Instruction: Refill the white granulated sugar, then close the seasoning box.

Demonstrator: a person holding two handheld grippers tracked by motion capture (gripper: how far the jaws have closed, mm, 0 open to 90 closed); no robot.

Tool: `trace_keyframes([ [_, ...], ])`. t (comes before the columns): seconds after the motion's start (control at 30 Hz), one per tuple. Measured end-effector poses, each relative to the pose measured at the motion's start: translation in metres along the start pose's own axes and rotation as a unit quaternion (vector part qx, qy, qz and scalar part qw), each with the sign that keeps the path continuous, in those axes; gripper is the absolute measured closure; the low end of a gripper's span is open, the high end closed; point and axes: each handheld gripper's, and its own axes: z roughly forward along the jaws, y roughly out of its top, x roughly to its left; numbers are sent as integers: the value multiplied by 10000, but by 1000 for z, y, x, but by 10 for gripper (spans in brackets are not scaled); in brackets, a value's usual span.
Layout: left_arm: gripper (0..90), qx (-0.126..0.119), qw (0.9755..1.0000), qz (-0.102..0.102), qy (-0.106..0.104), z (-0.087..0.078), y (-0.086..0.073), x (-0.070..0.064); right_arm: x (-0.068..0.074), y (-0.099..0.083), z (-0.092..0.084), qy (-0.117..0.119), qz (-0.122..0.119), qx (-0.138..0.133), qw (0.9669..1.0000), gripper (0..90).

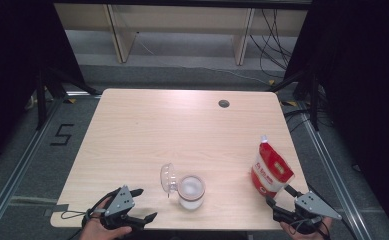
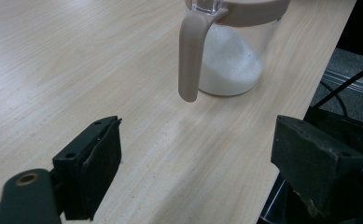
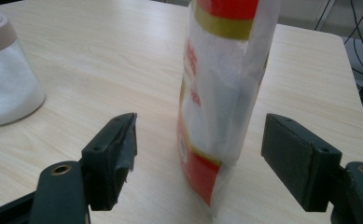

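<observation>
Right gripper point(image 3: 200, 163) open near bag point(image 3: 221, 93), jar point(image 1: 190, 191) leftward

The table point(image 1: 132, 145) was pale wood with a fine lengthwise grain. On it, the jar point(image 1: 190, 192) was clear, white with powder inside, and had a beige rim and handle. Right of the jar, the pouch point(image 1: 270, 172) was red at top and bottom, white between, with gold bands. Both grippers' jaws were black, their top plates grey.
</observation>
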Motion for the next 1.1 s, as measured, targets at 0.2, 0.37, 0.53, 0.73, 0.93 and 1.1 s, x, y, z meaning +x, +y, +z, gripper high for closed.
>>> trace_keyframes([
  [0.2, 158, -32, 10000, 15, 5, -1, 1, -1, 0, -2, -1, -40, -66, 28, 10000, 277],
  [0.37, 158, -88, 9999, -30, 44, 0, 1, -2, 2, -2, -3, -33, 68, 153, 9999, 277],
  [0.53, 159, -57, 10000, -49, 35, 0, 3, -1, 1, -3, -1, -12, -16, 175, 9998, 277],
  [0.73, 183, -14, 10000, -65, 9, 1, 3, -1, 0, -3, 0, -33, -63, 176, 9998, 275],
  [0.93, 461, -103, 9999, -27, 133, -1, 9, 0, 1, -3, 0, -35, -104, 145, 9998, 275],
  [1.1, 723, -286, 9992, 103, 272, -2, 16, -3, 1, -3, 0, -11, -63, 163, 9998, 275],
])
